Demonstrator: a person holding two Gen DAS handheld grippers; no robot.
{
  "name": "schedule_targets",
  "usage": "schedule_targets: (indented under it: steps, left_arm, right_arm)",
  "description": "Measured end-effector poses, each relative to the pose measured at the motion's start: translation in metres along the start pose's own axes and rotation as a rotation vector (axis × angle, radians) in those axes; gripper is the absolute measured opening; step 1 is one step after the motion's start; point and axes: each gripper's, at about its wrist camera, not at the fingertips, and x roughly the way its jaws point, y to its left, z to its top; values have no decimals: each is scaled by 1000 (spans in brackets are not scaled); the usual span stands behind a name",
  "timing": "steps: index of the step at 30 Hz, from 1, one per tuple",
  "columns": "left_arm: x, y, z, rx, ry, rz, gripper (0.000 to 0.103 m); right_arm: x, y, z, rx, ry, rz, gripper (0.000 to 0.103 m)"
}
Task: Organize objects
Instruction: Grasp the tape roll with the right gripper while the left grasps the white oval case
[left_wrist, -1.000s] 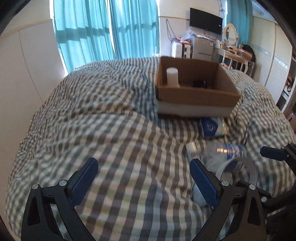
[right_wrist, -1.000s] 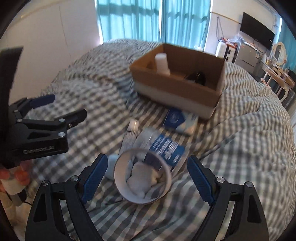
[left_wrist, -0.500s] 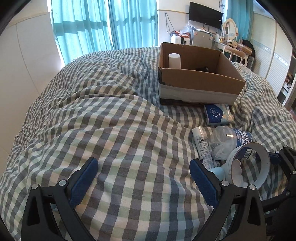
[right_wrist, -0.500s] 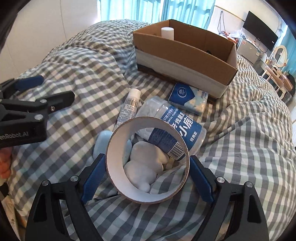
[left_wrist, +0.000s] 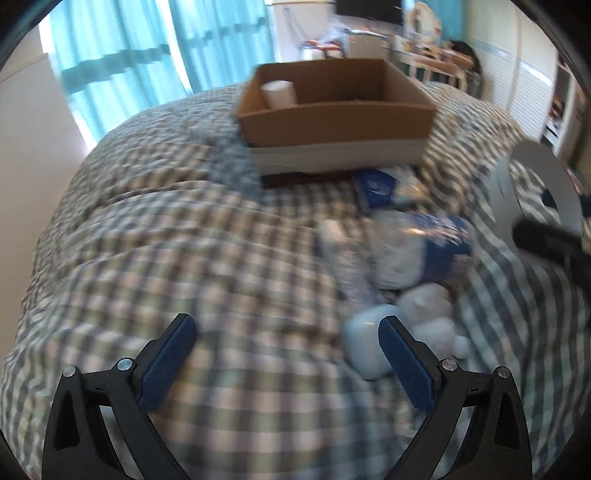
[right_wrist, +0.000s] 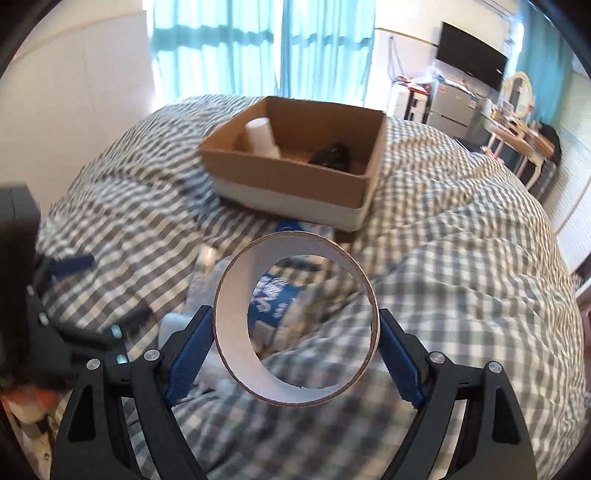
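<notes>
While the right gripper (right_wrist: 295, 347) clamps a wide cardboard ring (right_wrist: 295, 328) by its outer wall, one blue pad on each side, the ring hangs clear of the checked bedspread (right_wrist: 461, 258) on the near side of the cardboard box (right_wrist: 291, 184), its open end facing the camera. Its jaws have just been closing slightly, with the ring between them. Below and to the left, the left gripper (left_wrist: 286, 354) hovers with its fingers spread wide and nothing between them, its right pad just beside a pale blue rounded object (left_wrist: 360, 343) and a white lump (left_wrist: 428, 306). Nearer the box lie a clear bottle with a blue label (left_wrist: 424, 247), a small white tube (left_wrist: 332, 236) and a blue packet (left_wrist: 384, 184), the packet almost against the box's near wall. Inside the box stand a white cylinder (right_wrist: 262, 136) at the left and a dark object (right_wrist: 332, 155) at the right. The ring is thin-walled and gripped across its width, so too firm a squeeze could buckle it, and a tilt on the way could let it slip or catch the box's rim. Both views are motion-blurred, so the smaller items stay hard to identify.
</notes>
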Motion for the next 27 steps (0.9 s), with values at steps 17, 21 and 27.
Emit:
schedule_targets:
  steps: [17, 21, 27]
  left_arm:
    - [47, -46, -4, 156, 169, -109, 64]
    - [50, -54, -8, 170, 195, -146, 37]
    - [40, -56, -13, 165, 176, -157, 23]
  right_arm:
    - [17, -22, -16, 79, 32, 98, 86]
    - [16, -23, -17, 84, 30, 102, 86]
    - [15, -22, -20, 79, 28, 87, 86]
